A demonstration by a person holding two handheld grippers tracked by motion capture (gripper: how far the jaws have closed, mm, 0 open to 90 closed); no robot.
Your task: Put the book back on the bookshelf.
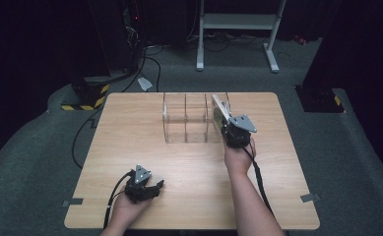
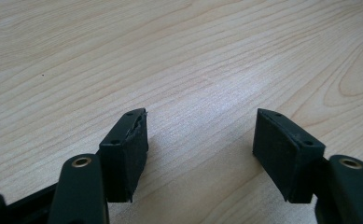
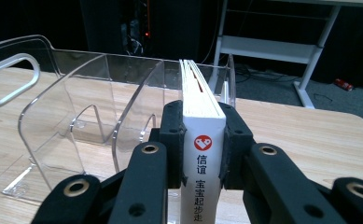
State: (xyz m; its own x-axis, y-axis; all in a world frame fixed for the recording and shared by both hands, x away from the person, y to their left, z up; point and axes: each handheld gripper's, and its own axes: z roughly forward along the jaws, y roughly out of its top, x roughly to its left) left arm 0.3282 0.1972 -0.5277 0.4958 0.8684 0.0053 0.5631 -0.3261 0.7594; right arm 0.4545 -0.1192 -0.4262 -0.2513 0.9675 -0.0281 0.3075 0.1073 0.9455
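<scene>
Evidently I held the book upright by its spine end, so that its thin edge could slide between the clear walls of the acrylic rack that stood toward the far edge of the table. My right gripper was clamped on the book, one pad on each cover, and the book stood at the rack's right-hand end, its front part level with the last compartment (whether it had already entered that slot I could not tell). My left gripper lay near the table's near edge, well apart from the rack, its jaws spread wide over bare wood with nothing between them, kept out of the way.
</scene>
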